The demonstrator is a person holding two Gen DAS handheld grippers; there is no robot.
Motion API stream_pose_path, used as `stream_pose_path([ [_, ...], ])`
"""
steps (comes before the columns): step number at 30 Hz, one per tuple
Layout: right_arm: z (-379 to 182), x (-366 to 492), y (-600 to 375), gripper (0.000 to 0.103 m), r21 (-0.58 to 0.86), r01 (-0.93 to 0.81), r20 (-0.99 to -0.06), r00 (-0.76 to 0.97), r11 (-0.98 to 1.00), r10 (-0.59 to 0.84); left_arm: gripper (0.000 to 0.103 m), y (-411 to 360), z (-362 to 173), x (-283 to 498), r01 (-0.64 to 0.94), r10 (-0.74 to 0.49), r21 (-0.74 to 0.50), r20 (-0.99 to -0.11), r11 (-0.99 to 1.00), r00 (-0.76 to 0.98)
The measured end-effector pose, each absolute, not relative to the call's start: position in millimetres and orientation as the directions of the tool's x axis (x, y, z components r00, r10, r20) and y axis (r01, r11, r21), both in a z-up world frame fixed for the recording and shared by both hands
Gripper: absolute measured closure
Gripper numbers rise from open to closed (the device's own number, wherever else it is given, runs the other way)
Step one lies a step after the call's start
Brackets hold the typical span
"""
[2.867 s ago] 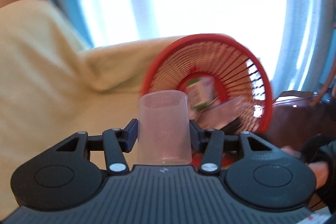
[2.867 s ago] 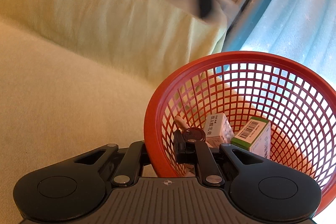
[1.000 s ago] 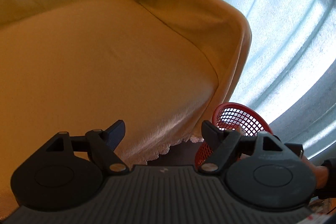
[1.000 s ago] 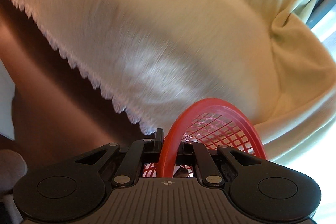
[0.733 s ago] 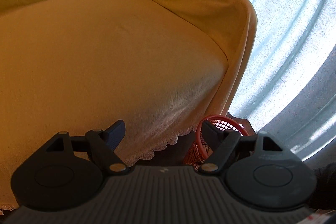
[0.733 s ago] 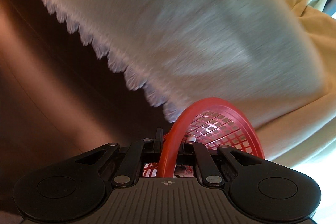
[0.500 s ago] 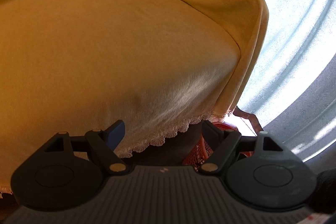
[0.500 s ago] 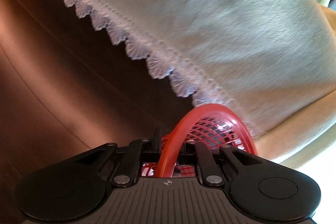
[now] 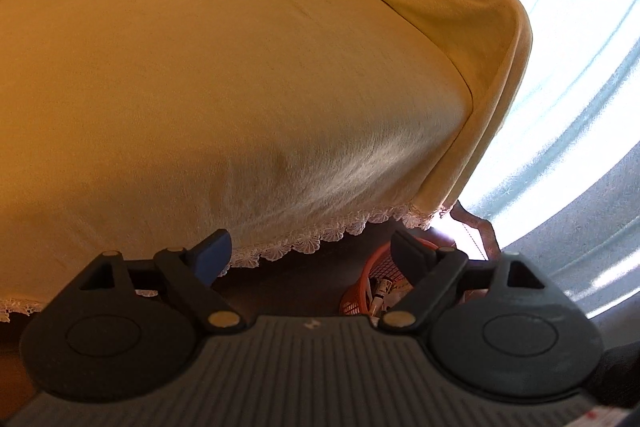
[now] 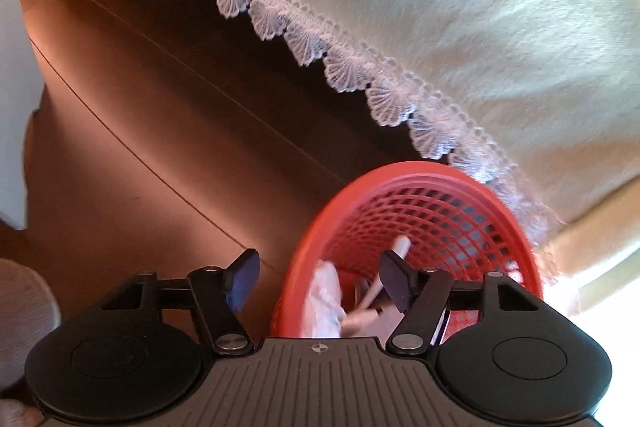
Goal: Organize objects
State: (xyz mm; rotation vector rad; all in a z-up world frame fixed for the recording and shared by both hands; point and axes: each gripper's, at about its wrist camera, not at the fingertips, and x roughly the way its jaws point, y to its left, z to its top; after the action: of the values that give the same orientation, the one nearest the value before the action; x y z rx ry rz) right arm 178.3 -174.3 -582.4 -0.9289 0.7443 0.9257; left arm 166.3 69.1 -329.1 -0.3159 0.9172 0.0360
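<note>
While the left gripper (image 9: 308, 247) opens on nothing, the red mesh basket (image 9: 360, 291) low to its right, the right gripper (image 10: 320, 277) opens astride that basket's (image 10: 420, 175) near rim, releasing it onto the floor; withdrawal seems next.

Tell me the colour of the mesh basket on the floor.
The basket is red-orange, clearest in the right wrist view.

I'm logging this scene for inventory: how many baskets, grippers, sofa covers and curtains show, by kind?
Red basket: 1
Grippers: 2 (left gripper, jaws opening, nothing between; right gripper, jaws opening, basket rim between them)
Yellow cover: 1
Curtain: 1
Total: 5
Basket contents too blurred to count.
</note>
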Motion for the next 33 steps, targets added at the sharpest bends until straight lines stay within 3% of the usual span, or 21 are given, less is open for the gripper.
stream_pose_path([
  [6, -455, 178, -192, 0.039, -0.249, -0.856, -0.875, 0.4, 0.453, 0.274, 0.002, 60, -271, 167, -0.234, -0.055, -0.223, -0.825, 0.946, 0.562],
  [12, -283, 188, -204, 0.039, -0.127, -0.668, -0.898, 0.391, 0.734, 0.201, 0.001, 63, -181, 155, -0.292, 0.019, -0.174, -0.831, 0.94, 0.556],
  [16, -194, 183, -203, 0.039, -0.064, -0.573, -0.909, 0.371, 0.817, 0.189, 0.001, 60, -129, 140, -0.321, 0.077, -0.12, -0.839, 0.94, 0.539],
  [26, -57, 161, -218, 0.039, 0.023, -0.454, -0.925, 0.329, 0.891, 0.192, 0.001, 43, -33, 94, -0.402, 0.105, -0.124, -0.859, 0.907, 0.502],
  [33, 0, 146, -223, 0.039, 0.031, -0.442, -0.9, 0.377, 0.896, 0.218, 0.001, 33, -6, 81, -0.373, 0.104, -0.112, -0.853, 0.921, 0.511],
])
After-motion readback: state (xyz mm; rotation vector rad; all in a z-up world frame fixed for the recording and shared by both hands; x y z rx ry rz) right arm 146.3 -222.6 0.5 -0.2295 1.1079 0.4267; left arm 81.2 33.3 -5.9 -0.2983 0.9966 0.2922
